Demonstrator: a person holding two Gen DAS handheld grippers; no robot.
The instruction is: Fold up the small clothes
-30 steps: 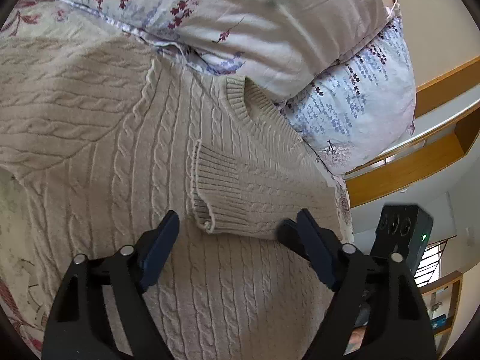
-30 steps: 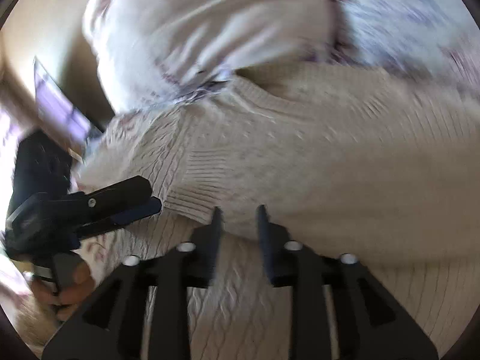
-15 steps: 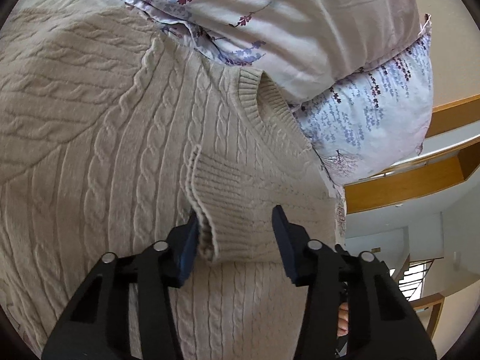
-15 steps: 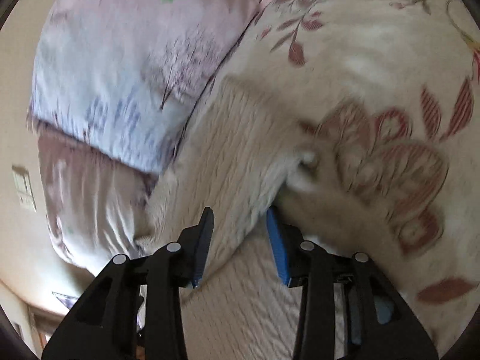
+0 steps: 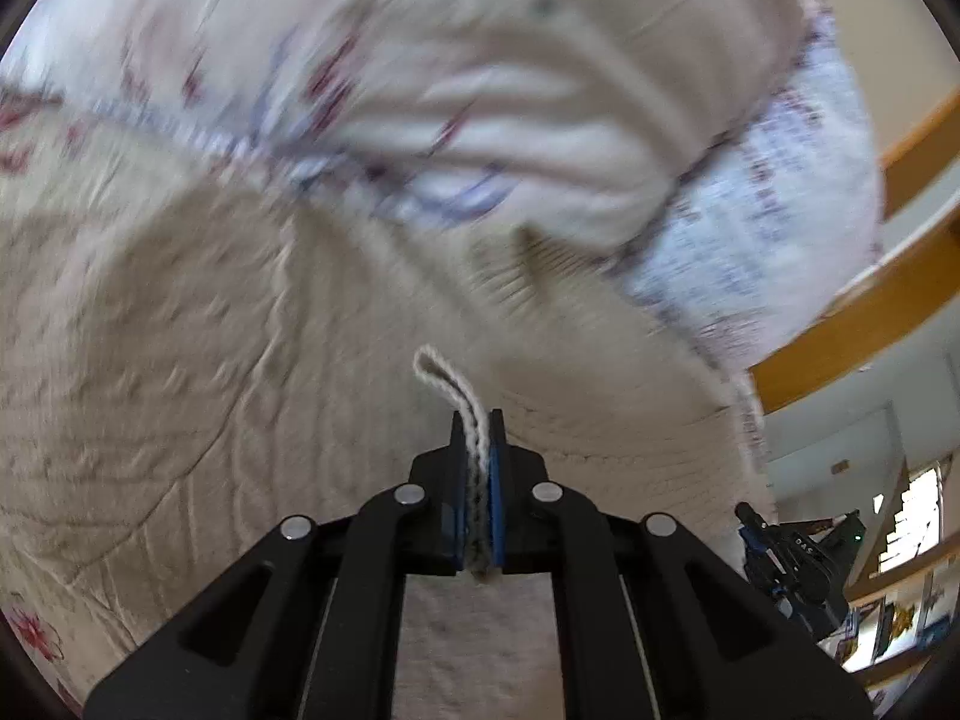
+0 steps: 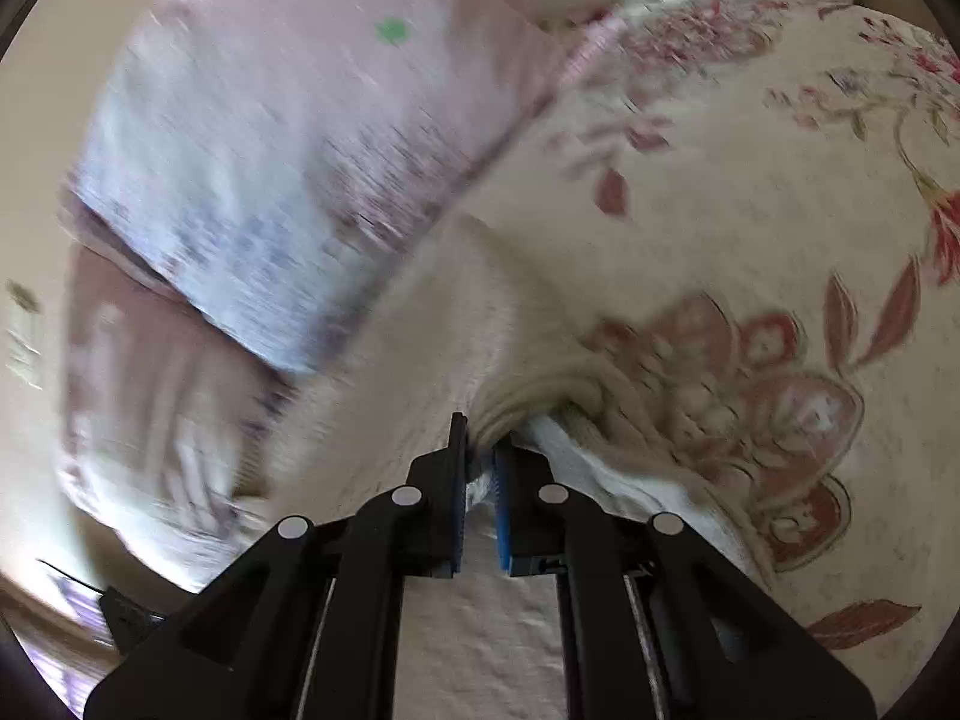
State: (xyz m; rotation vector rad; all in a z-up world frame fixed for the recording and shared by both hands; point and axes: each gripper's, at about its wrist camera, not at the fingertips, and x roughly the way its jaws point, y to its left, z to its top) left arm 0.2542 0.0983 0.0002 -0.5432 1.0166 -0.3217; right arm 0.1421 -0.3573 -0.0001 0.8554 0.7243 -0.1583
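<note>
Cream cable-knit wool covers most of the left wrist view: the sweater (image 5: 252,372) lies spread on the bed, its far edge close against two stacked floral pillows (image 5: 540,120). To the right the sweater ends at the bed's side, past which a wooden rail (image 5: 870,324) and open room show. In the right wrist view the sweater (image 6: 432,360) runs as a band from near to far, pillows (image 6: 252,168) on its left and bare flowered bedspread (image 6: 750,210) wide open on its right. Blur hides the finer knit, and which end holds the collar cannot be told for sure, though a ribbed edge (image 5: 510,276) lies at the far side by the pillows.

The left gripper (image 5: 478,438) has just been closing, and its jaws now pinch a ribbed fold (image 5: 450,384) of the sweater that stands up between them. The right gripper (image 6: 480,462) has likewise just closed; its jaws clamp a bunched edge (image 6: 540,402) of the sweater, drawn into puckers at the tips.
</note>
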